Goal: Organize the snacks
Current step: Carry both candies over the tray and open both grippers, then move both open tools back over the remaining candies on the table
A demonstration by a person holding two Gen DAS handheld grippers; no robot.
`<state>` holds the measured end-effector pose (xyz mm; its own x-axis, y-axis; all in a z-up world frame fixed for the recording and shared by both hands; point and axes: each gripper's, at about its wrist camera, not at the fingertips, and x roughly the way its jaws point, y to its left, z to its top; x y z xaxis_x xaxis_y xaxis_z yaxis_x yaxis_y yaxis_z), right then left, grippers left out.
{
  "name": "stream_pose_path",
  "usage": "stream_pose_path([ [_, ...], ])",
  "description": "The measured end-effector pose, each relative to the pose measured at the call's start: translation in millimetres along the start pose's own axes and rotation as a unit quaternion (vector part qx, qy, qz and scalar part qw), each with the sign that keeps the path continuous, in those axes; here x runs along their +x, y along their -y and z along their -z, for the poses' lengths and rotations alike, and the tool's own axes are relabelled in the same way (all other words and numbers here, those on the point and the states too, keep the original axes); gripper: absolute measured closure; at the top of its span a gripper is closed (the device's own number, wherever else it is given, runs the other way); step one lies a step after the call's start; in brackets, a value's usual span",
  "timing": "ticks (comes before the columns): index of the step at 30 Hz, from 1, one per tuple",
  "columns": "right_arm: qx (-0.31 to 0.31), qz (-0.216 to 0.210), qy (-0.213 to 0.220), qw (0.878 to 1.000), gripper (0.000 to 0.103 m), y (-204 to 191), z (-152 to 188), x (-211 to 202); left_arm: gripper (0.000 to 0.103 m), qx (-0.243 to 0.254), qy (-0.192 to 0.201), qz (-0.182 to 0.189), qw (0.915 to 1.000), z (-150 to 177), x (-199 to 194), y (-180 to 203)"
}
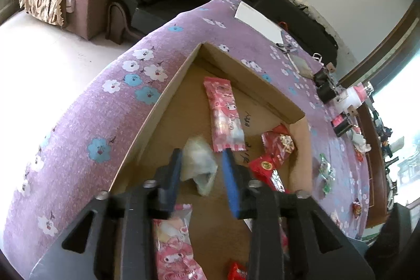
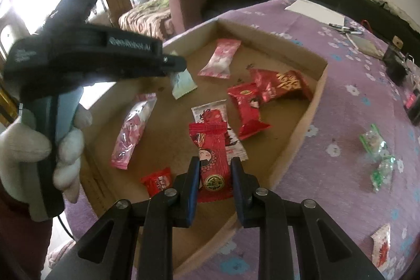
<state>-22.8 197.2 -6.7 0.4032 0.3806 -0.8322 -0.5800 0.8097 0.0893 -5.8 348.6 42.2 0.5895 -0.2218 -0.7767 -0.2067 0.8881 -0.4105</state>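
Right claw grips a red snack packet whose long axis runs straight ahead, away from the camera, above the cardboard tray (on the purple counter). Left claw clamps a pale green-white packet over the tray.

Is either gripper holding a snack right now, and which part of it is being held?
The left gripper pinches a pale green packet by its upper end, over the cardboard box. The right gripper has a red packet between its jaws; an actual grip cannot be told.
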Motion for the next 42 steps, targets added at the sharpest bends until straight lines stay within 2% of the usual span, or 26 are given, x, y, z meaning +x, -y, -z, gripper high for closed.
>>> stream_pose_path([
  [1, -0.002, 0.0, -0.005, 1.0, 0.079, -1.4, 0.5, 3.4, 0.054, -0.001, 0.004, 0.003, 1.0, 0.9, -3.7, -0.1],
  [2, -0.003, 0.0, -0.007, 1.0, 0.078, -2.4, 0.8, 5.1, 0.052, -0.002, 0.008, 0.005, 1.0, 1.0, -6.7, -0.2],
  [5, 0.0, -0.012, -0.011, 1.0, 0.077, -4.9, 2.6, 7.8, 0.051, -0.008, 0.02, 0.009, 0.9997, 3.1, -19.4, 0.0],
  [7, 0.003, -0.025, -0.008, 1.0, 0.07, -6.1, 4.3, 4.1, 0.051, -0.012, 0.027, 0.019, 0.9994, 5.8, -28.7, 1.0],
  [9, 0.001, -0.026, 0.002, 1.0, 0.062, -7.1, 6.4, -2.3, 0.05, -0.012, 0.035, 0.023, 0.999, 10.2, -38.6, 4.3],
  [12, -0.005, -0.021, 0.026, 0.999, 0.061, -7.8, 10.9, -18.9, 0.045, -0.012, 0.046, 0.03, 0.9984, 18.2, -51.8, 9.9],
  [17, -0.001, 0.004, 0.073, 0.997, 0.049, 8.8, 28.0, -55.0, 0.042, -0.014, 0.057, 0.034, 0.9977, 35.4, -65.3, 21.0],
  [20, 0.01, 0.037, 0.104, 0.994, 0.044, 29.9, 43.5, -81.2, 0.042, 0.001, 0.068, 0.035, 0.997, 49.1, -74.0, 34.7],
  [21, 0.017, 0.049, 0.113, 0.992, 0.04, 39.3, 48.9, -89.2, 0.042, 0.005, 0.072, 0.036, 0.9968, 52.8, -76.4, 38.4],
  [23, 0.041, 0.075, 0.127, 0.988, 0.034, 64.4, 62.4, -105.8, 0.041, 0.013, 0.076, 0.04, 0.9962, 60.8, -80.6, 46.8],
  [25, 0.072, 0.097, 0.13, 0.984, 0.033, 91.3, 75.4, -116.8, 0.031, 0.021, 0.078, 0.042, 0.9958, 68.4, -83.3, 56.4],
  [27, 0.113, 0.115, 0.128, 0.979, 0.033, 123.3, 91.0, -127.6, 0.03, 0.028, 0.083, 0.041, 0.9953, 76.2, -84.3, 64.9],
  [31, 0.22, 0.139, 0.129, 0.957, 0.033, 190.0, 132.5, -148.7, 0.03, 0.031, 0.076, 0.039, 0.9959, 86.0, -76.1, 77.0],
  [34, 0.254, 0.16, 0.137, 0.944, 0.033, 214.4, 156.3, -160.6, 0.03, 0.034, 0.063, 0.044, 0.9965, 93.5, -69.5, 86.1],
  [38, 0.269, 0.187, 0.142, 0.934, 0.033, 234.6, 179.2, -173.7, 0.03, 0.052, 0.052, 0.051, 0.996, 105.6, -63.0, 104.6],
  [42, 0.291, 0.196, 0.144, 0.925, 0.033, 253.3, 192.8, -176.0, 0.03, 0.07, 0.032, 0.049, 0.9959, 115.1, -53.6, 120.7],
])
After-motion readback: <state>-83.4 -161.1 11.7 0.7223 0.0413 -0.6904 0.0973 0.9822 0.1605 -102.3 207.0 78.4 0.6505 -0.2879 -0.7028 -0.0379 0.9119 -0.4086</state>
